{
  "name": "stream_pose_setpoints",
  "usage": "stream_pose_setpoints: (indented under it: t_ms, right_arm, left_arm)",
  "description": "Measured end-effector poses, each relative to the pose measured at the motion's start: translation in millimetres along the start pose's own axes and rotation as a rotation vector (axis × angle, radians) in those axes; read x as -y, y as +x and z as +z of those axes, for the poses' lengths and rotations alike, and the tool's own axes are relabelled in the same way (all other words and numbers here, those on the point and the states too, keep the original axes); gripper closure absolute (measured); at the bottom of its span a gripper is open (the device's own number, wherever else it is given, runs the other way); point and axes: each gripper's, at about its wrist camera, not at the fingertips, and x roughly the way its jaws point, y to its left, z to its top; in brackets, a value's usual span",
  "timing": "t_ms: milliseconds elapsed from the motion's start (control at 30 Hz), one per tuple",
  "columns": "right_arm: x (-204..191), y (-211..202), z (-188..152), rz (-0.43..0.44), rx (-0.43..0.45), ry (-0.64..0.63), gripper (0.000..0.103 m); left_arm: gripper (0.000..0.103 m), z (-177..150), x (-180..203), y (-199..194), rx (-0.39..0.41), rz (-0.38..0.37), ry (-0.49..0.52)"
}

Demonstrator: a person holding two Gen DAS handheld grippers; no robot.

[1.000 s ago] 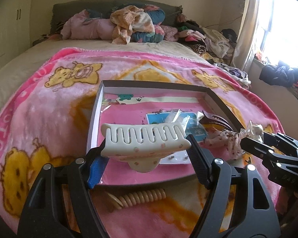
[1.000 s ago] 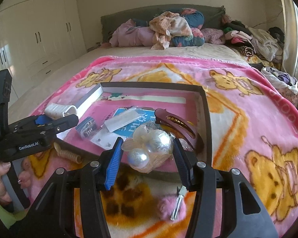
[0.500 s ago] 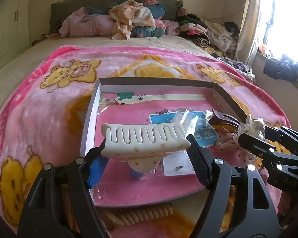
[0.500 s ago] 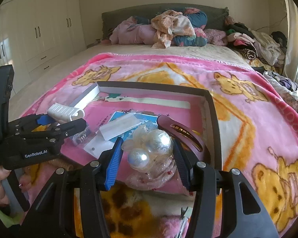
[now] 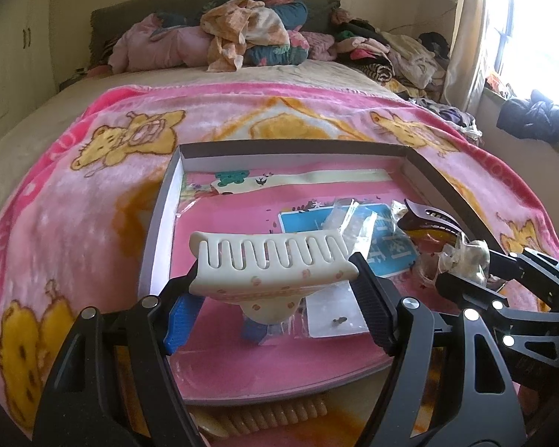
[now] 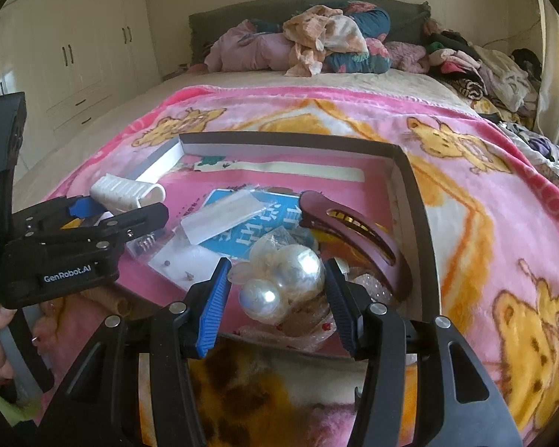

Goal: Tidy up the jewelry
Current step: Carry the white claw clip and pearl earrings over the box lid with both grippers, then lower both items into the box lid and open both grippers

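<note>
Over the tray [image 5: 160, 231] in the left view, left hand-held gripper [image 5: 275, 298] is clamped on a white claw clip [image 5: 272, 264], not yet dropped; coil tie [image 5: 264, 415] outside, half hidden. Right view: right hand-held gripper [image 6: 275, 290] clamped on bagged pearls [image 6: 287, 279] at the tray's near edge; maroon clip [image 6: 357, 234] and packets already in, small packet contents unreadable.

claw clip [image 5: 272, 264]: cream, small pink spots. pearls [image 6: 283, 279]: glossy white. hair clip [image 6: 357, 238]: maroon. tray [image 5: 160, 223]: grey rim, pink floor. card [image 6: 257, 223]: blue. blanket [image 5: 93, 201]: pink, yellow bears. finger pads [image 6: 214, 309]: blue.
</note>
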Motion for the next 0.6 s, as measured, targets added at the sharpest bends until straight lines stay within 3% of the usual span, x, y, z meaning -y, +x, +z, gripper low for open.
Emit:
stream_pose_setpoints:
  t_ms: [400,467,600]
  right_arm:
    - [6,-24,-7,0.005,0.043,0.025,0.042]
    - [8,-30,-8,0.005,0.051,0.028,0.042]
    - [10,-42,-12,-0.005,0.073,0.042,0.036]
  left_arm:
    - [0.038,0,4,0,-0.003,0.006,0.006]
    - [0.03,-1,3,-2,-0.004,0.01,0.001]
    - [0.026,-3,2,-8,0.007,0.017,-0.003]
